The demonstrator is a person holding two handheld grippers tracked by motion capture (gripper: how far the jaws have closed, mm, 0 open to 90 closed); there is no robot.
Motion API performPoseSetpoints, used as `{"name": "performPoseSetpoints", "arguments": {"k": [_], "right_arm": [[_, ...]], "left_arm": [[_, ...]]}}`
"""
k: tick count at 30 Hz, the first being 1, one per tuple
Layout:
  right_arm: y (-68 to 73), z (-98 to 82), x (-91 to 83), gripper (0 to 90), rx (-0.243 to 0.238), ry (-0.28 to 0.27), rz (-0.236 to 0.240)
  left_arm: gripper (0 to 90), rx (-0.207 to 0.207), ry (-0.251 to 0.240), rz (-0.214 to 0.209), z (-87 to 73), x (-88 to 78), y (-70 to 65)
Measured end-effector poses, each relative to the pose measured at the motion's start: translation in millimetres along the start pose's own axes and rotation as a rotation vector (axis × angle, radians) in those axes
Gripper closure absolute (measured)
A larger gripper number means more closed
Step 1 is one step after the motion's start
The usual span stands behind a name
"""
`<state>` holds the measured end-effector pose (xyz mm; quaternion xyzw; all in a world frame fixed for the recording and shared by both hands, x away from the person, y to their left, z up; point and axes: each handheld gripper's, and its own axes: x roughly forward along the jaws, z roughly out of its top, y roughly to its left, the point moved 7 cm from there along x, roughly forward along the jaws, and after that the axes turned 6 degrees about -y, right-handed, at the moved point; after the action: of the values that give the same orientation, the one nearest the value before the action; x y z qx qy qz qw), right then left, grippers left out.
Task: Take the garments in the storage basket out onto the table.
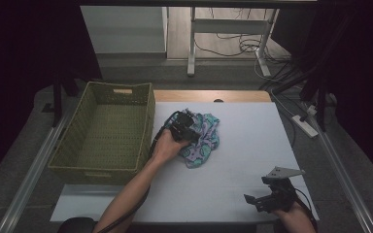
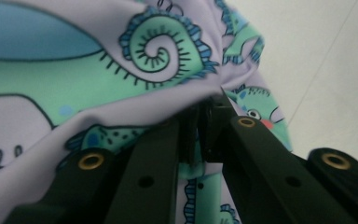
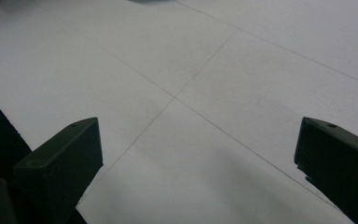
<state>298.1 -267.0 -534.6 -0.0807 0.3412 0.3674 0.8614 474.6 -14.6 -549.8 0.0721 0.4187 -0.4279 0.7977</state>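
A small cloth (image 1: 206, 139), printed with green and blue sea creatures on pale lilac, lies crumpled on the white table (image 1: 243, 160) just right of the basket. My left gripper (image 1: 187, 128) points down into its left part. In the left gripper view the cloth (image 2: 121, 79) lies close in front, and my left gripper (image 2: 205, 116) has its jaws almost together, pinching a fold at their tips. My right gripper (image 1: 260, 199) rests low near the front right of the table, jaws wide apart. Between the jaws of my right gripper (image 3: 198, 144) there is only the white tabletop (image 3: 214, 70).
A green woven basket (image 1: 145, 131) with nothing in it stands at the table's left, its right wall close to my left hand. A wooden strip runs along the far edge. Beyond the table are metal frame legs and cables on the floor.
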Motion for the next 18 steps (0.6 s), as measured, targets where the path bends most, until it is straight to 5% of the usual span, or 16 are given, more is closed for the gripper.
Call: {"name": "performPoseSetpoints", "arguments": {"k": [5,9,12,18], "right_arm": [[0.7,-0.2,0.6,0.8,-0.004,0.005,0.000],[1.1,-0.8,1.3,0.8,-0.012,0.015,0.000],[1.7,-1.0,2.1,0.8,-0.018,0.020,-0.002],[2.0,-1.4,2.9,0.8,-0.024,0.027,-0.003]], "left_arm": [[81.4,0.092,-0.034,0.021,-13.8,10.5,1.1],[79.1,0.088,-0.073,0.014,-17.4,11.9,0.9],[67.6,0.067,-0.086,-0.035,-16.9,10.8,-1.2],[46.4,0.107,-0.070,-0.024,-11.5,4.7,-10.3]]}}
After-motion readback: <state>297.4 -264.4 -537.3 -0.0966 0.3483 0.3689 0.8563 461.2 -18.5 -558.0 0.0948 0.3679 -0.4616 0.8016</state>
